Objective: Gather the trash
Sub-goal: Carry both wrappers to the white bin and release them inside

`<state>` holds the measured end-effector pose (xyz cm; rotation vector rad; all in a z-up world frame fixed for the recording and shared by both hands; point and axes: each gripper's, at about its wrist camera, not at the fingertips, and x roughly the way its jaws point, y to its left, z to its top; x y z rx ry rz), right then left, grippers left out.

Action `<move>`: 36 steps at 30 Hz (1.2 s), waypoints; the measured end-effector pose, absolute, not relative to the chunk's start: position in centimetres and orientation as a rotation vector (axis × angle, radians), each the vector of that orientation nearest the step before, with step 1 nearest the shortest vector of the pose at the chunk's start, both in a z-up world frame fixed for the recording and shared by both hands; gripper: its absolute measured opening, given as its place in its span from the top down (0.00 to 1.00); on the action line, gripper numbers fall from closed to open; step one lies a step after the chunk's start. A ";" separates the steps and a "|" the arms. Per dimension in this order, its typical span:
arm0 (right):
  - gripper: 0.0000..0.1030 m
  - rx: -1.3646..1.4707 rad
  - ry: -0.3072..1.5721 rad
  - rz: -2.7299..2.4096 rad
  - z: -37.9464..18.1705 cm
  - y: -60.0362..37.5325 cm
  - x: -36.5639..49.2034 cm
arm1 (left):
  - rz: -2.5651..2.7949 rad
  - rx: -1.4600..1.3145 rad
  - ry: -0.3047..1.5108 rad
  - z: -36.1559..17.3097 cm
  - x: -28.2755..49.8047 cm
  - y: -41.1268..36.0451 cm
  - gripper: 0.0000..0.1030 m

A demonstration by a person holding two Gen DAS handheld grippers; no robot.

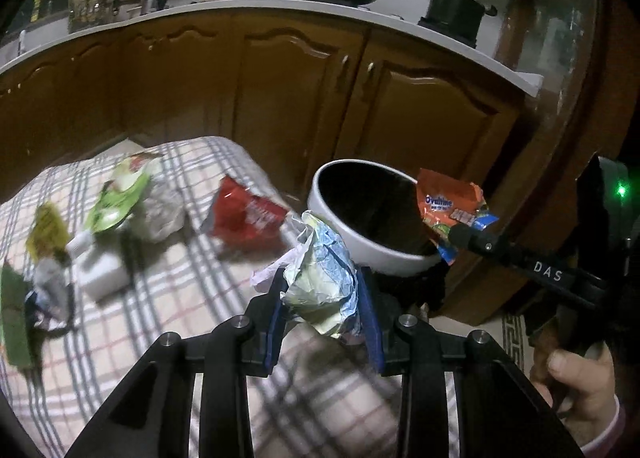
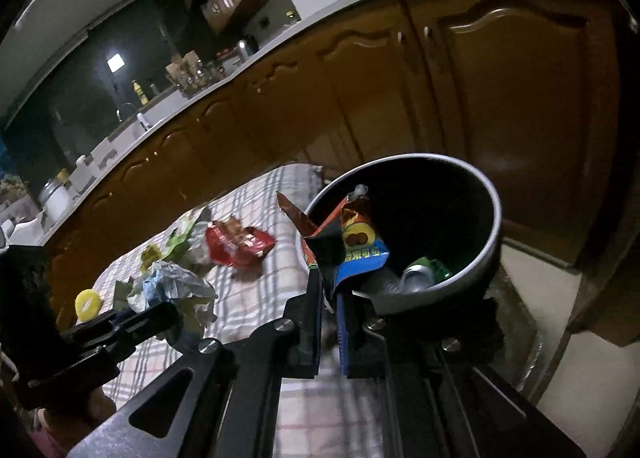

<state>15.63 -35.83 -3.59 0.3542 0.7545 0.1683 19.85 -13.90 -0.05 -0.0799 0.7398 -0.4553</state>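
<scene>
**Two wrappers held at the bin's mouth**

While the plaid tablecloth (image 1: 168, 322) spreads across the table in front of the brown kitchen cabinets (image 1: 296, 90), a round white trash bin (image 1: 340, 218) with a dark inside stands at its far edge. A crushed can (image 2: 416, 278) lies in the bin's bottom. On the cloth sit a red snack bag (image 1: 248, 218), a green-and-white pouch (image 1: 120, 194) and a small white bottle (image 1: 100, 266). The right gripper (image 2: 330, 298) pinches an orange Ovaltine wrapper (image 2: 352, 242) over the bin's rim. The left gripper (image 1: 322, 298) is clamped on a crumpled blue-and-white paper wrapper (image 1: 324, 278), just beside the bin.
</scene>
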 end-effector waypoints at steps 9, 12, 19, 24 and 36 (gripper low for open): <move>0.94 0.327 0.785 0.126 -4.1 -38.0 17.4 | -0.494 -0.048 0.745 -0.1 23.6 -17.6 0.69; 0.94 0.324 0.793 0.119 -4.3 -38.8 17.8 | -0.502 -0.041 0.743 -0.2 24.8 -18.6 0.68; 0.94 0.312 0.820 0.121 -4.5 -40.0 19.6 | -0.510 -0.043 0.768 -0.7 28.4 -20.7 0.68; 0.94 0.293 0.844 0.125 -4.7 -40.6 21.1 | -0.507 -0.042 0.785 -1.2 30.5 -22.0 0.67; 0.59 0.341 0.890 0.117 -6.1 -42.1 22.5 | -0.512 -0.021 0.827 -2.7 32.2 -23.7 0.40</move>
